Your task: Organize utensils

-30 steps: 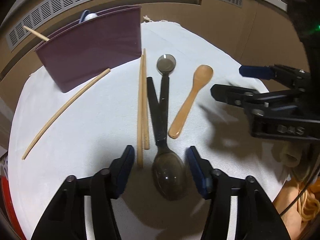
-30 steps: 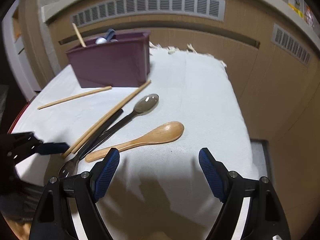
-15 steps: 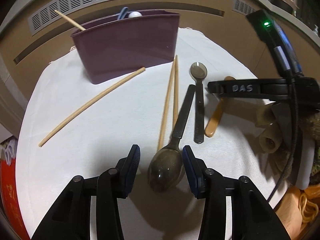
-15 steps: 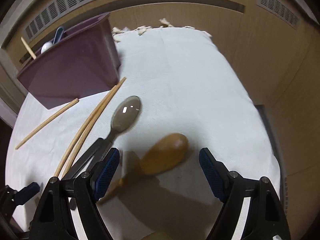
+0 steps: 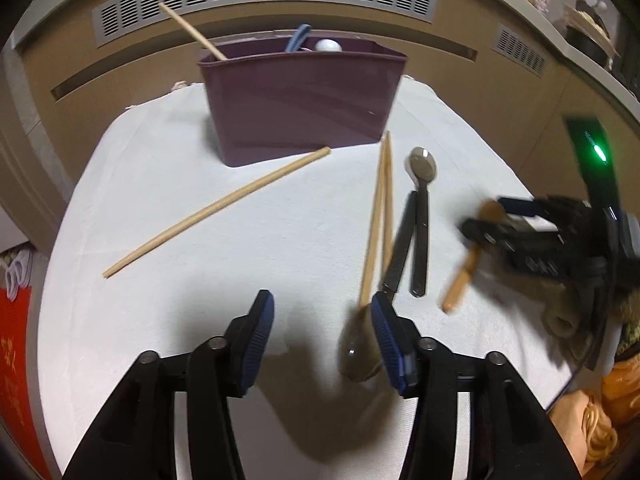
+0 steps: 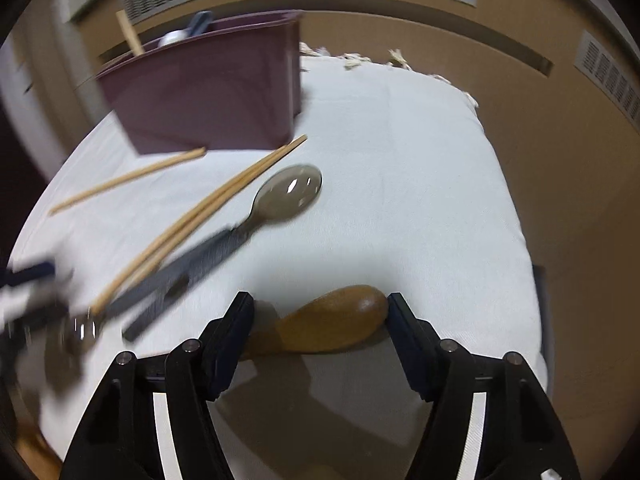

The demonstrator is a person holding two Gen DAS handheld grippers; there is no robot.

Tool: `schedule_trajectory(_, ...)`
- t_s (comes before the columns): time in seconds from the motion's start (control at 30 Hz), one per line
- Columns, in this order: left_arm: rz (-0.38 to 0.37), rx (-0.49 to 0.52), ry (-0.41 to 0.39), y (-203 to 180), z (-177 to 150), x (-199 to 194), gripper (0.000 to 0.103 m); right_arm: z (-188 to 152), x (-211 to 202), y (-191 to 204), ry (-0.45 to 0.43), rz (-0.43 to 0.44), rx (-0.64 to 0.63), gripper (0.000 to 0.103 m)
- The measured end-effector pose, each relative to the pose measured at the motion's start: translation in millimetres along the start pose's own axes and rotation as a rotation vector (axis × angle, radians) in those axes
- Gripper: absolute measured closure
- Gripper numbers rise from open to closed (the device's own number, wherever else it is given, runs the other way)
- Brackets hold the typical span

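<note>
Bench (image 5: 168, 216) draped in white cloth; no legible writing on any utensil or on either gripper.

Left wrist view, left to right: red panel with pale markings (image 5: 16, 360) at 8 o'clock, too blurred to read; single chopstick (image 5: 216, 212) lying loose at 10 o'clock; purple caddy (image 5: 300, 104) at 12 o'clock, holding an upright chopstick, a blue handle and a white knob; chopstick pair (image 5: 380, 216); two dark-handled spoons (image 5: 420, 232) crossed at 2 o'clock. Left gripper (image 5: 322, 338) fingers apart, just opened wider, gripping nothing; nearer spoon's bowl just outside the right finger. Green indicator light (image 5: 599, 154) at 3 o'clock, seen here only.

Right wrist view: cloth's fringed far edge (image 6: 360, 58) at 12 o'clock, seen here only. Right gripper (image 6: 320, 312) fingers just closing around wooden spoon (image 6: 336, 324) bowl at 6 o'clock; right finger touching, left finger apart.
</note>
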State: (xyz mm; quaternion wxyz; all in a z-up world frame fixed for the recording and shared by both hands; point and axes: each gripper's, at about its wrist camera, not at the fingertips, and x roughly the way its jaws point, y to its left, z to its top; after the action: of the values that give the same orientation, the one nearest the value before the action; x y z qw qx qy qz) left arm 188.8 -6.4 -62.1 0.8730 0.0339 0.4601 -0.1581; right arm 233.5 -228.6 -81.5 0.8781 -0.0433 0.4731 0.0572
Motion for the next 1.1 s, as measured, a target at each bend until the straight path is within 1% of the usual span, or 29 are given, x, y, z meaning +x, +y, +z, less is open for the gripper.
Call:
schedule_trajectory(0.07,0.002,-0.006,0.004,1.9,1.4,1.7,0.049,-12.1,-4.1,-5.4,-0.012,-0.010,-0.022,0.038)
schedule_trajectory(0.17,-0.003,-0.006,0.019,-1.0,3.6,6.9,0.049,-20.7,-5.1,-14.4,-0.011,-0.022,0.008,0.038)
schedule_trajectory(0.23,-0.004,0.006,0.024,-6.6,4.4,9.1,0.049,-19.5,-2.0,-19.8,0.003,-0.029,0.059,0.037)
schedule_trajectory(0.3,-0.003,0.022,0.026,-12.1,4.0,8.3,0.049,-16.7,2.5,-22.9,0.014,-0.063,0.106,0.034)
schedule_trajectory(0.37,0.000,0.031,0.023,-13.6,3.5,6.4,0.049,-13.1,7.8,-25.8,0.018,-0.083,0.150,0.034)
schedule_trajectory(0.47,0.007,0.025,0.020,-10.3,3.5,4.0,0.047,-12.6,12.3,-21.5,0.005,-0.090,0.157,0.035)
schedule_trajectory(0.5,0.008,0.023,0.020,-9.2,3.7,4.0,0.047,-10.2,13.0,-18.0,-0.004,-0.088,0.140,0.044)
schedule_trajectory(0.53,0.010,0.021,0.020,-8.1,3.6,3.8,0.047,-8.2,12.4,-14.0,-0.015,-0.077,0.113,0.060)
schedule_trajectory(0.57,0.010,0.018,0.021,-6.9,3.3,3.6,0.047,-6.7,11.2,-10.5,-0.020,-0.060,0.085,0.069)
schedule_trajectory(0.6,0.009,0.018,0.023,-6.5,3.6,4.0,0.047,-5.7,9.0,-5.7,-0.022,-0.049,0.048,0.084)
schedule_trajectory(0.63,0.008,0.017,0.024,-6.3,3.7,4.2,0.047,-5.1,7.4,-2.5,-0.021,-0.039,0.020,0.091)
schedule_trajectory(0.77,-0.011,0.028,0.028,-11.4,7.5,5.7,0.047,-9.2,-1.6,-2.5,-0.024,0.001,-0.017,0.095)
schedule_trajectory(0.83,-0.047,0.044,0.035,-18.2,14.2,7.5,0.047,-13.1,-6.3,-9.0,-0.024,0.004,-0.013,0.095)
schedule_trajectory(0.9,-0.095,0.072,0.037,-28.6,27.1,11.1,0.047,-16.8,-10.0,-16.5,-0.029,0.006,-0.002,0.095)
schedule_trajectory(1.0,-0.166,0.135,0.041,-47.8,57.3,27.7,0.047,-21.5,-17.3,-27.3,-0.040,-0.003,0.021,0.095)
schedule_trajectory(1.1,-0.191,0.164,0.078,-65.5,84.5,54.8,0.047,-28.4,-28.5,-33.5,-0.059,0.009,0.036,0.095)
